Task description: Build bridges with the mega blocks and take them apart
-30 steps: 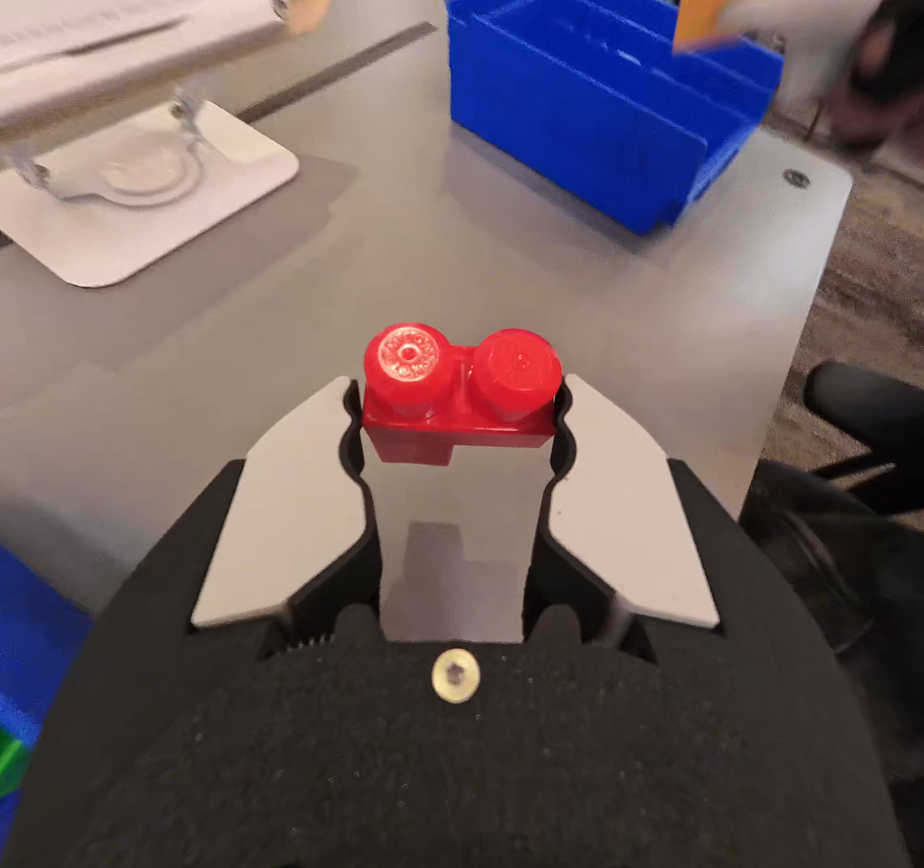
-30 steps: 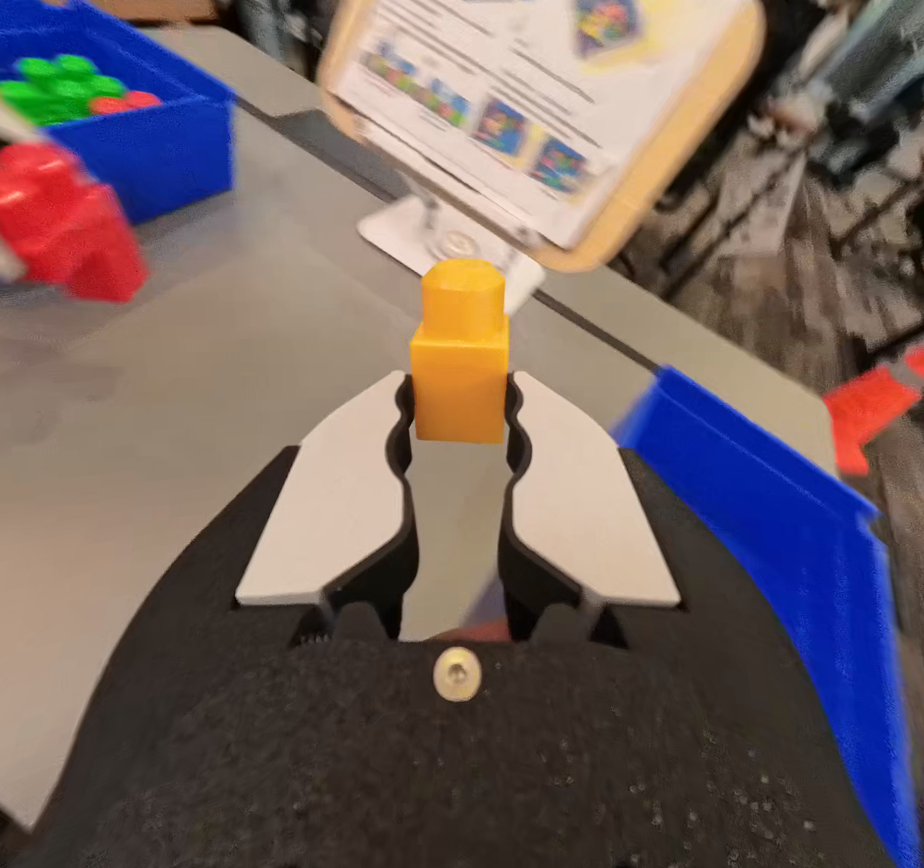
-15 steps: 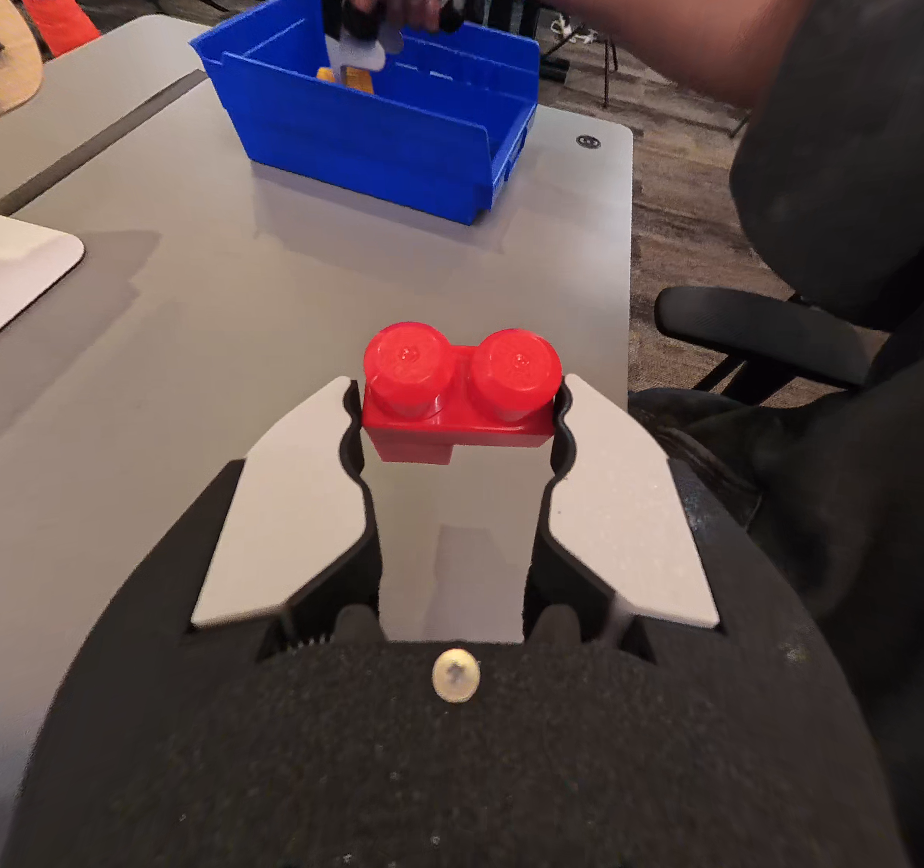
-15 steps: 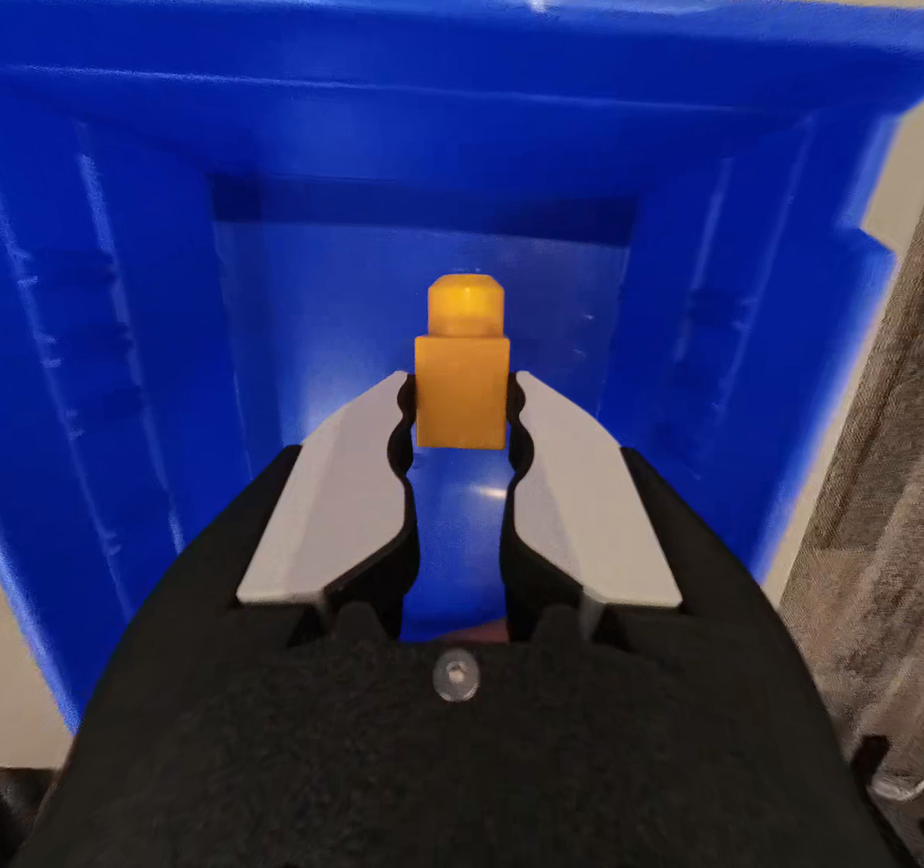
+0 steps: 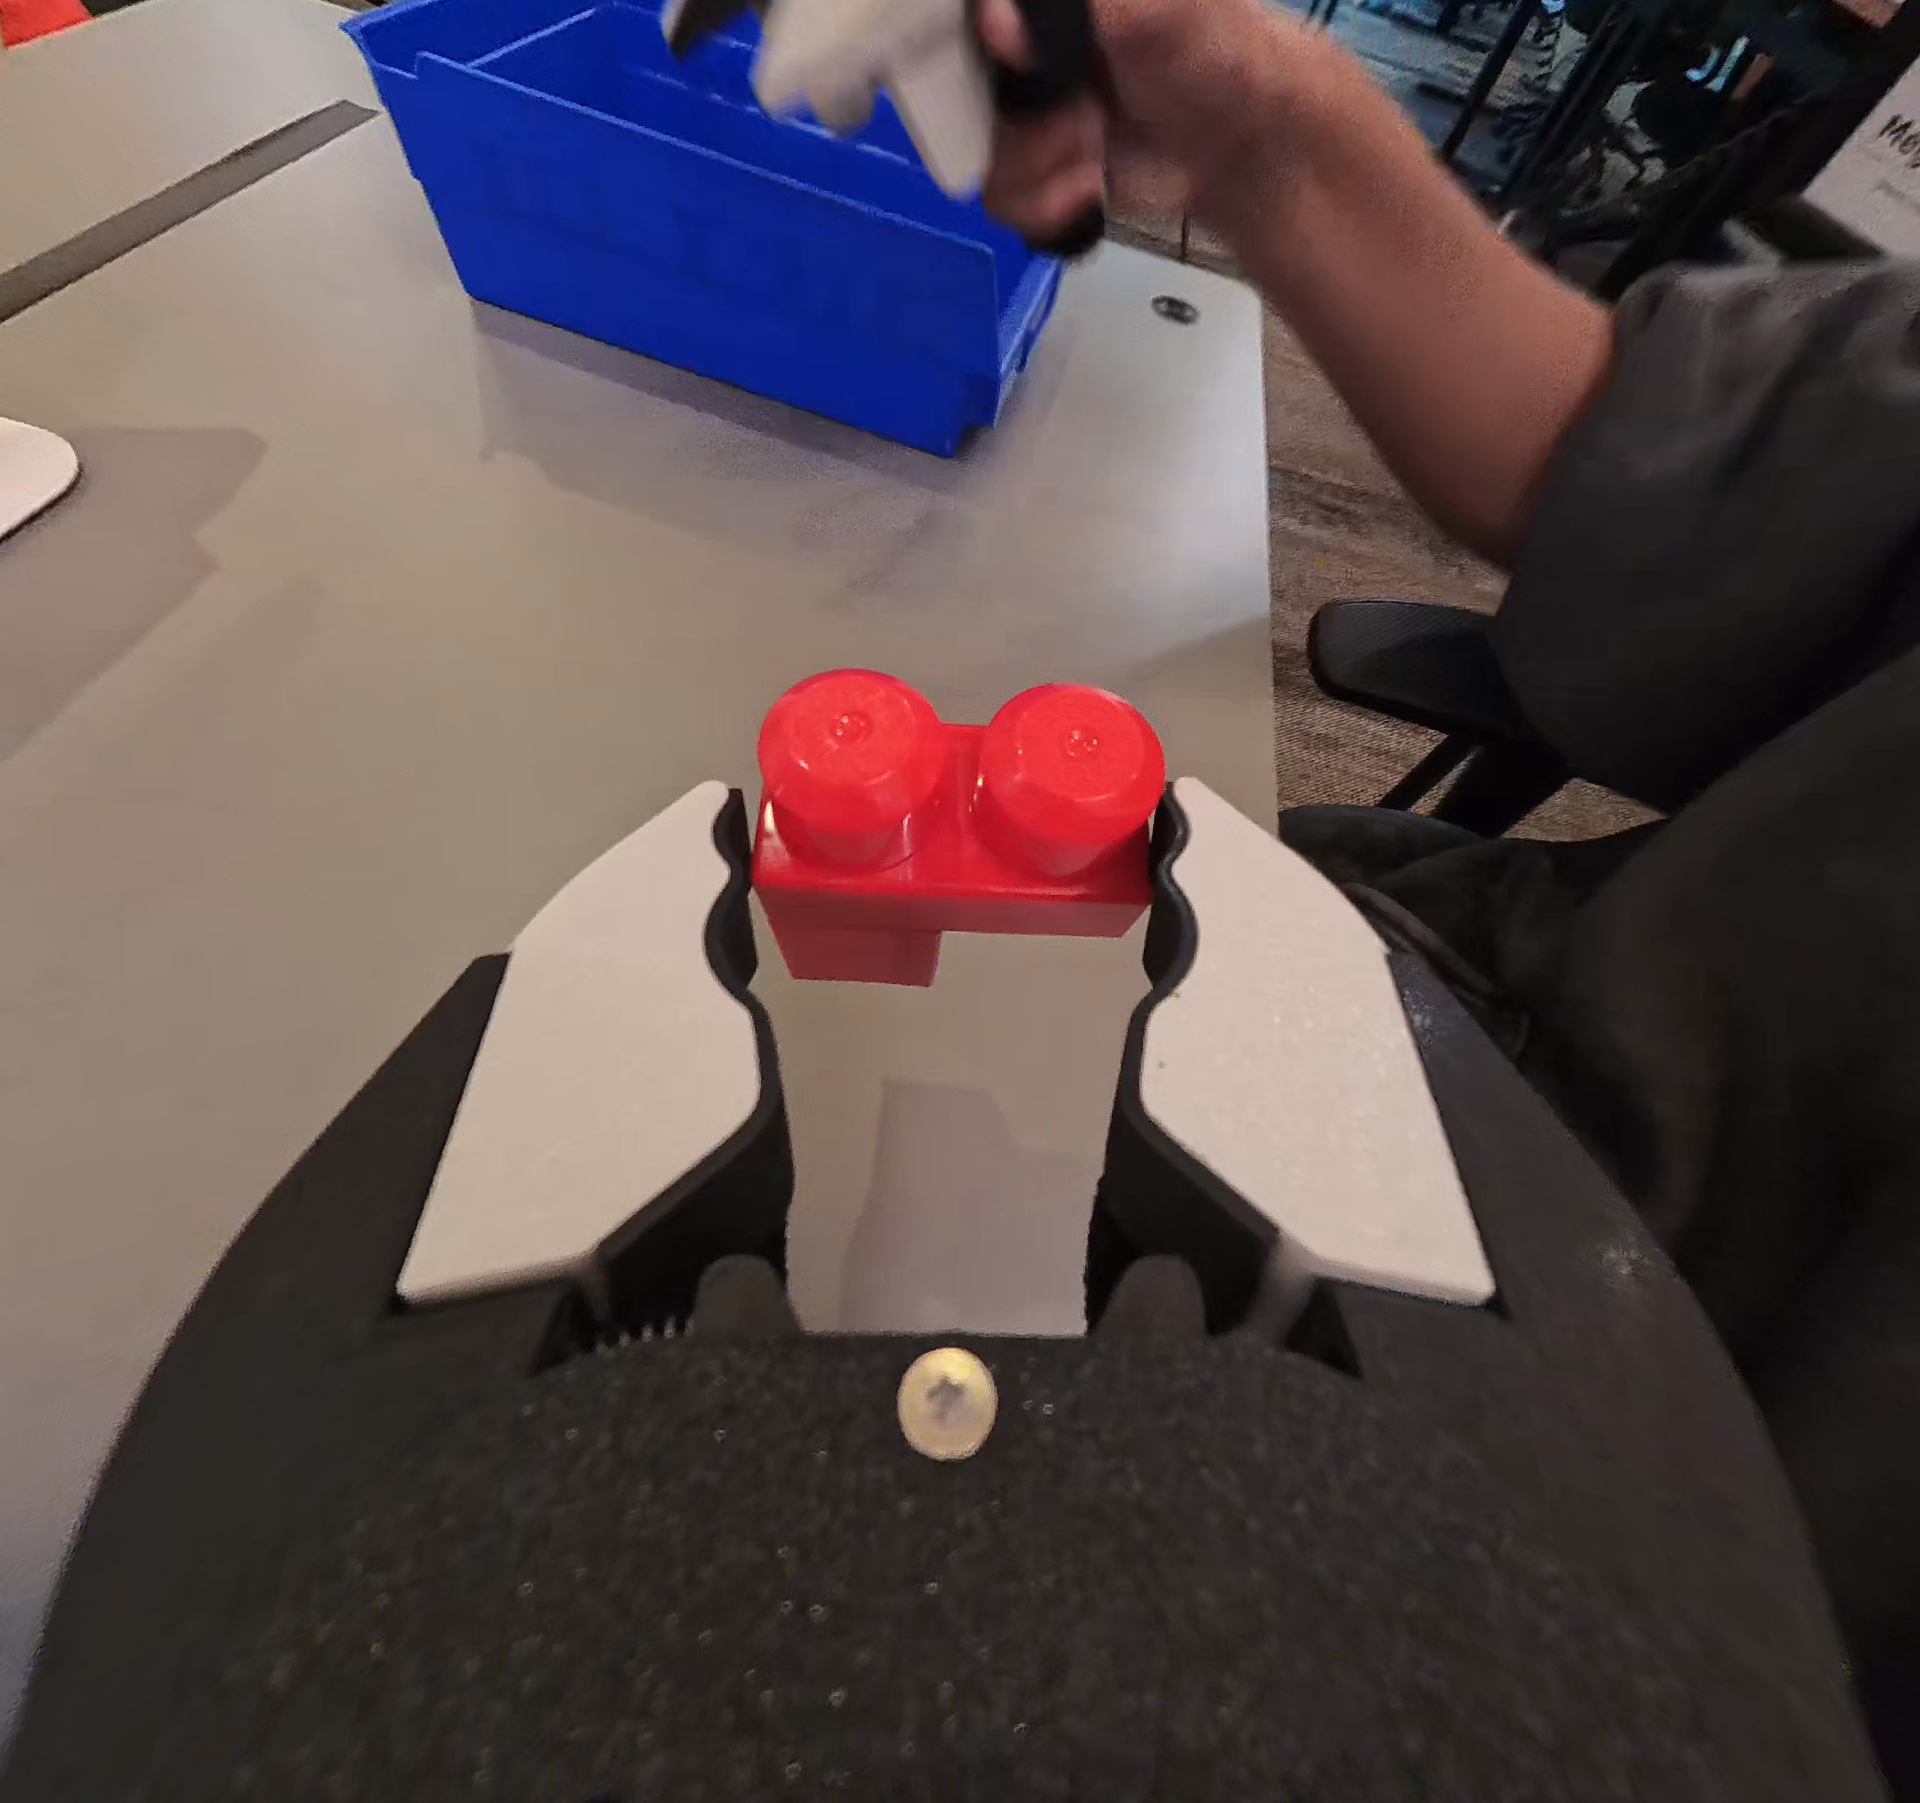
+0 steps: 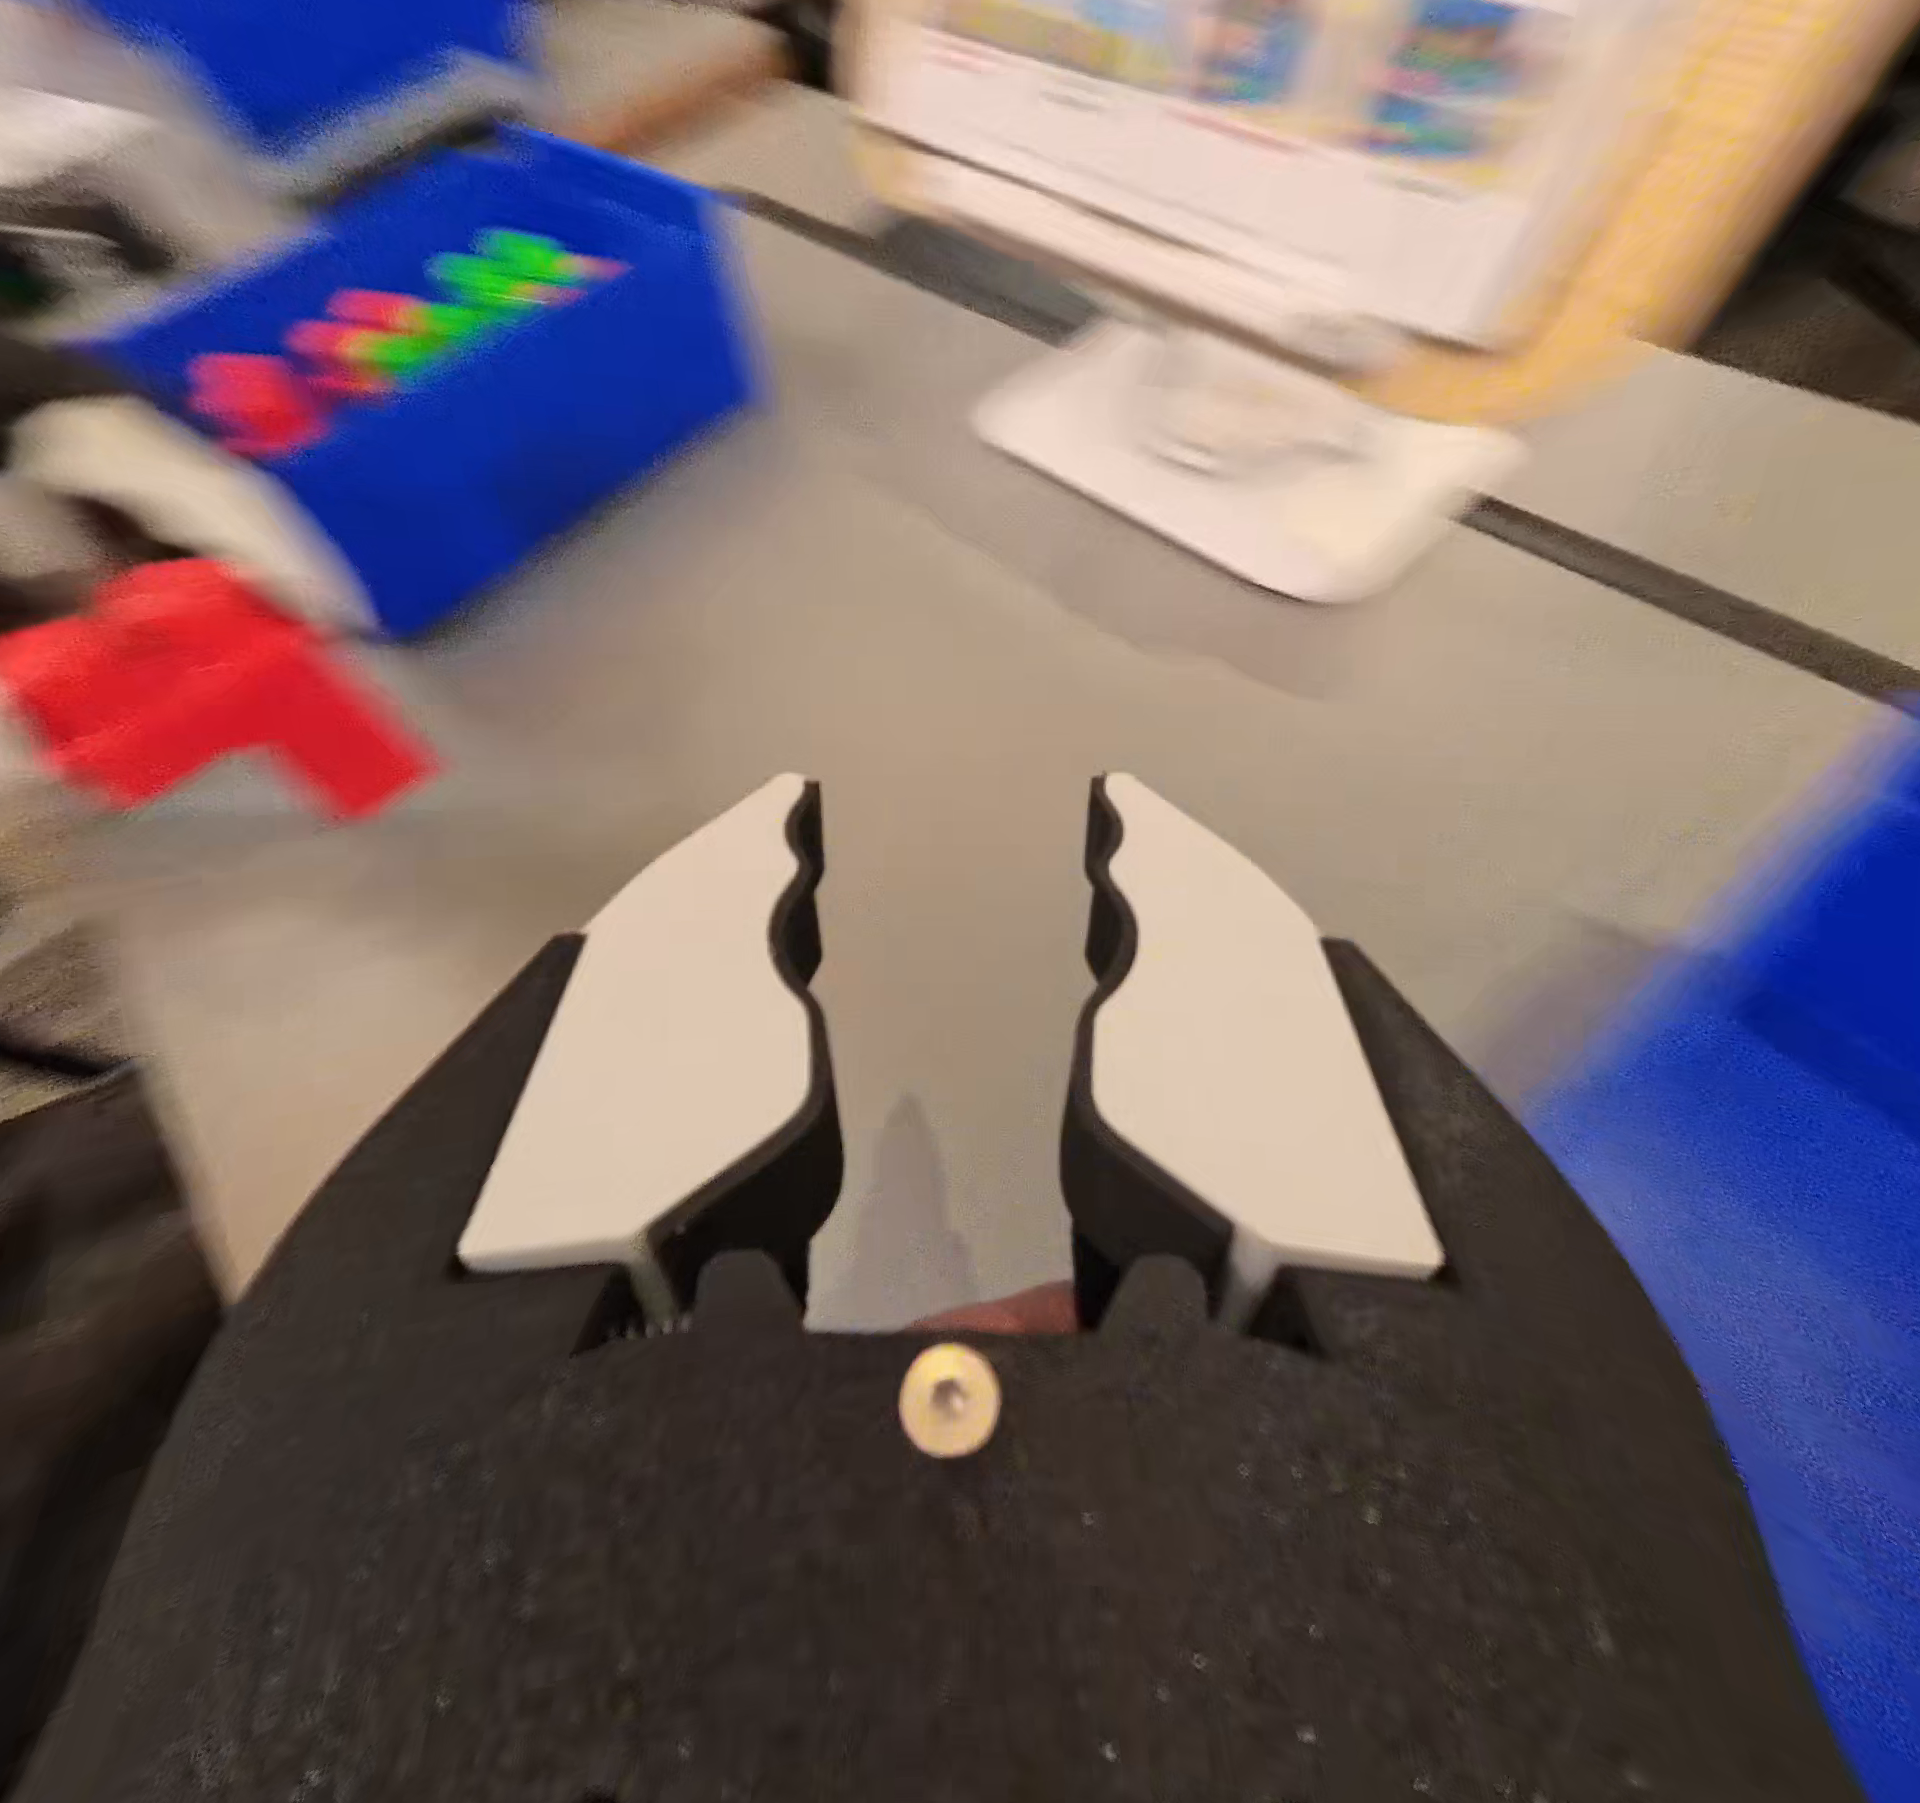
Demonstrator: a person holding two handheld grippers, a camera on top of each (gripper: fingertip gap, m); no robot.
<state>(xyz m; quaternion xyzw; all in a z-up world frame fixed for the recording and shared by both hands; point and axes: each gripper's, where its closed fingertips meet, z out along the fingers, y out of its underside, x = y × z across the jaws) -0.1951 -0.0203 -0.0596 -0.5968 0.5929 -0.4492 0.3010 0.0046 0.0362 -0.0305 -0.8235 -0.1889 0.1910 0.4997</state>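
Observation:
My left gripper (image 5: 951,849) is shut on a red two-stud bridge block (image 5: 951,839) and holds it above the grey table (image 5: 416,610); both pads press its ends. The same red block shows blurred at the left of the right wrist view (image 6: 208,693). My right gripper (image 6: 954,818) is open and empty above the table (image 6: 1039,693). In the left wrist view it shows blurred in a person's hand (image 5: 862,39) above a blue bin (image 5: 707,226).
A second blue bin (image 6: 436,382) with green and red blocks stands at the back left of the right wrist view. An instruction board on a white stand (image 6: 1247,486) is behind. The near blue bin's edge (image 6: 1818,1130) is at right. A chair (image 5: 1403,662) is off the table's right edge. The gap from one gripper's tips to the other's is roughly 20 cm.
My right gripper let go of the orange block inside the blue bin, opened, and swung back out toward the table. My left gripper kept its hold on the red block.

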